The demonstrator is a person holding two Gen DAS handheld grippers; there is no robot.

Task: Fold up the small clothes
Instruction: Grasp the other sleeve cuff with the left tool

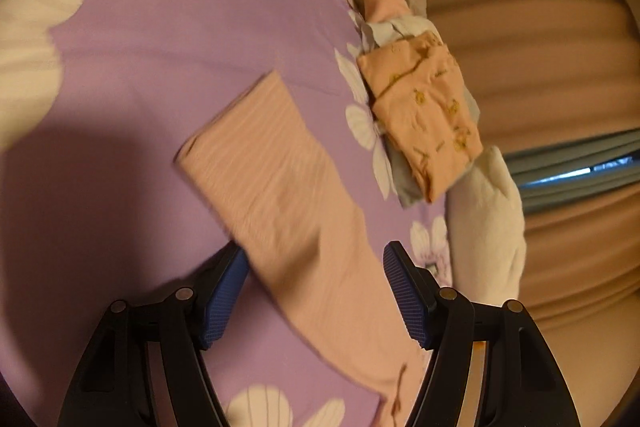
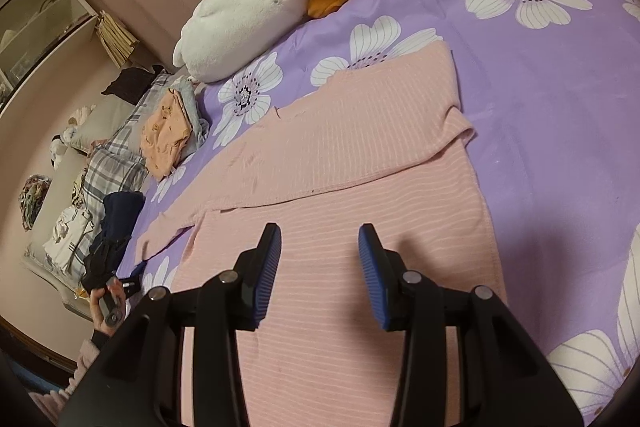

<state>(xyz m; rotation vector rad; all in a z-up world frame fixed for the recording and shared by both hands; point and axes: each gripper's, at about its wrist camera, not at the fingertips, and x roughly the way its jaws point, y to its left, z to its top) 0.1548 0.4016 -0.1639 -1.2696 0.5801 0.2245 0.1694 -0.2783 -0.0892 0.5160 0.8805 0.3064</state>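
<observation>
Nearest the right wrist camera, the right hand-held gripper (image 2: 320, 275) is seen released, its jaws apart above the pink striped garment (image 2: 340, 187) with nothing between the pads. The garment lies spread on the bed (image 2: 560, 107), one panel already laid over across its upper part, a sleeve trailing toward the bed's edge. In the left wrist view the left hand-held gripper (image 1: 316, 291) is likewise released, jaws wide, the same garment's narrow part (image 1: 280, 167) running between them untouched; that picture is blurred.

Several risks can be judged. If only the top layer is pinched, the laid-over panel could be dragged askew and the fold undone. If the purple sheet is caught together with the cloth, the whole surface would be pulled and wrinkles made. The trailing sleeve could be left outside the fold, so that a lopsided bundle results.

Farther off, a folded orange garment (image 2: 166, 135) rests on a stack near the pillows, just beside the plush goose (image 2: 248, 11); a careless sweep there could topple that stack.
</observation>
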